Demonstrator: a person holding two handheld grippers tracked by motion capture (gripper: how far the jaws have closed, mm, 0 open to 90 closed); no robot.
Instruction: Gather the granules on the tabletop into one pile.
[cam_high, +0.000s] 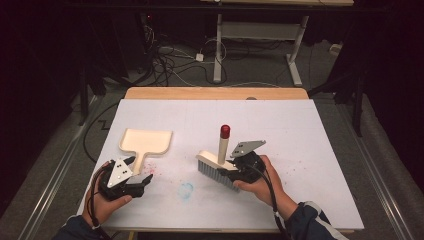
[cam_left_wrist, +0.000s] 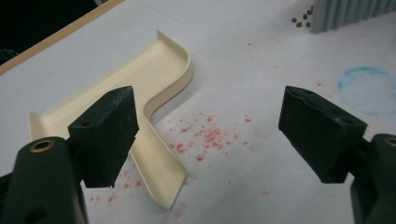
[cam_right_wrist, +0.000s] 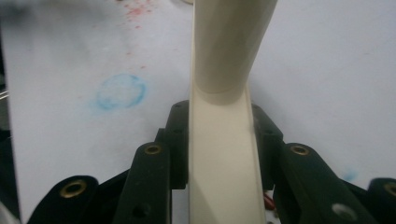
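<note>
A cream dustpan (cam_high: 145, 141) lies flat on the white table sheet (cam_high: 280, 125), handle toward me; its handle (cam_left_wrist: 159, 168) runs just right of the left jaw in the left gripper view. My left gripper (cam_high: 141, 180) (cam_left_wrist: 208, 135) hovers open near that handle's end, nothing between its pads. A cream brush (cam_high: 216, 167) with grey bristles and a red-capped upright handle (cam_high: 224, 142) stands on the sheet. My right gripper (cam_high: 229, 172) is shut on the brush's cream back (cam_right_wrist: 223, 154), pads pressing both sides. Small brown pellets (cam_left_wrist: 302, 17) lie beside the bristles (cam_left_wrist: 350, 11).
Red speckles (cam_left_wrist: 208, 137) and a blue chalk circle (cam_high: 186, 190) (cam_left_wrist: 366, 88) (cam_right_wrist: 120, 91) mark the sheet between the grippers. The table's wooden far edge (cam_high: 215, 93) borders dark floor with cables and a desk frame (cam_high: 260, 45) beyond.
</note>
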